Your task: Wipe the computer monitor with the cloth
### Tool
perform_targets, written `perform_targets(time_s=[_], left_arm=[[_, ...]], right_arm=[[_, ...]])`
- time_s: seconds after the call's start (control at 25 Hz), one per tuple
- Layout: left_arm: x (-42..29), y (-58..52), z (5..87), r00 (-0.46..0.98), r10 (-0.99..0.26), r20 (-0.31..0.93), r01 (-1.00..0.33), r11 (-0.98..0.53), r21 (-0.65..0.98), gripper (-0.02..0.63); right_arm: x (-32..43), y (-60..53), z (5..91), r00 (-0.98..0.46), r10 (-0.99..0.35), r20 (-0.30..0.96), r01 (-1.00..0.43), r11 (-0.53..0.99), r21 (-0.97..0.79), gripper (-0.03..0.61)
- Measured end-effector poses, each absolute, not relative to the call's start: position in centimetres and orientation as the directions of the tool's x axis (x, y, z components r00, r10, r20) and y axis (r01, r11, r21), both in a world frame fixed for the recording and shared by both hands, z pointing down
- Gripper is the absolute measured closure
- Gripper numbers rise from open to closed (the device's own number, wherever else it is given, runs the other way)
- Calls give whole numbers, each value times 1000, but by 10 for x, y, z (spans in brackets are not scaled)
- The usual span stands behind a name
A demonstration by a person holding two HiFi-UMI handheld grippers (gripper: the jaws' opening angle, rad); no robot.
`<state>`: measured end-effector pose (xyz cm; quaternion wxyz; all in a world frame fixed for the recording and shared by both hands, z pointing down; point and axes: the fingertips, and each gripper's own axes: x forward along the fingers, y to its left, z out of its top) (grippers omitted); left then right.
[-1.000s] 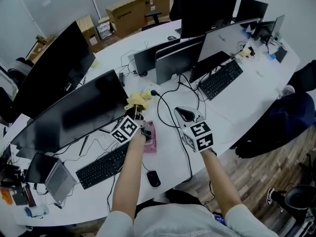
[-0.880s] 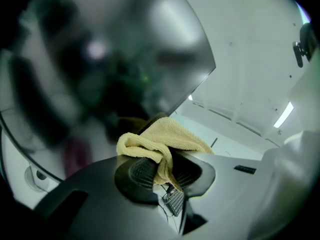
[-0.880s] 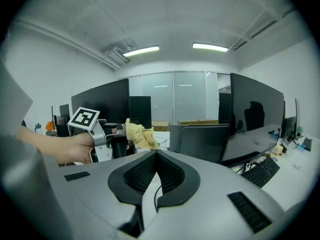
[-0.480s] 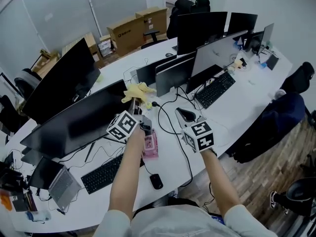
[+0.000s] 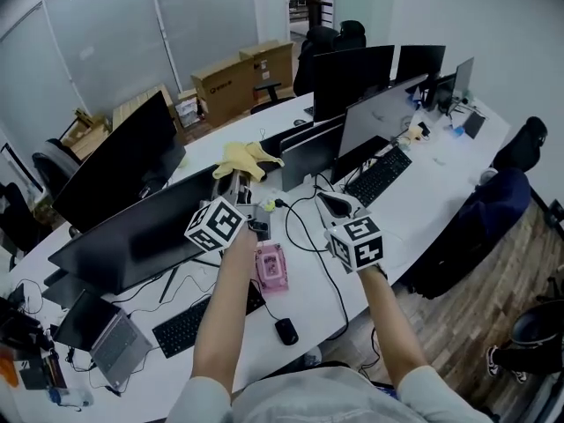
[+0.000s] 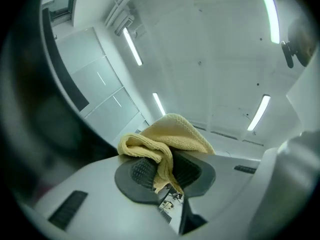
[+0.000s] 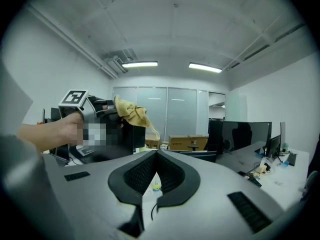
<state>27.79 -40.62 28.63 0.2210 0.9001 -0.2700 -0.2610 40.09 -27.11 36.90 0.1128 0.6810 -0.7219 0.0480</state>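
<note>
Lifted higher than a second ago, left tool (image 5: 235, 183) pinches yellow cloth (image 5: 248, 159) beside monitor (image 5: 132, 227) upper corner; right tool (image 5: 337, 203) pressed together, empty, over bench (image 5: 432, 188).

Pale yellow on the cloth (image 5: 247, 159), glossy black on the monitor (image 5: 132, 227). White across the worktop (image 5: 441, 179), pink on a small box (image 5: 271, 268).

L claw (image 5: 237, 180) up, clamped; R claw (image 5: 331, 200) closed.
</note>
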Motion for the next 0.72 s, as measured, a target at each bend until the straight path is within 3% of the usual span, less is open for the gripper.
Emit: perform_targets(time_s=[0.32,0.72], left_arm=[[221,-355,264,825,-521,-221,-492,-853,173,535],[117,-274,287,896,-441,-60,-443,-873,-203,534]], right_arm=[[355,-247,341,-16,-985,174,-994,34,103,551],[244,-190,337,-27,-988,154,-984,53,171,551]])
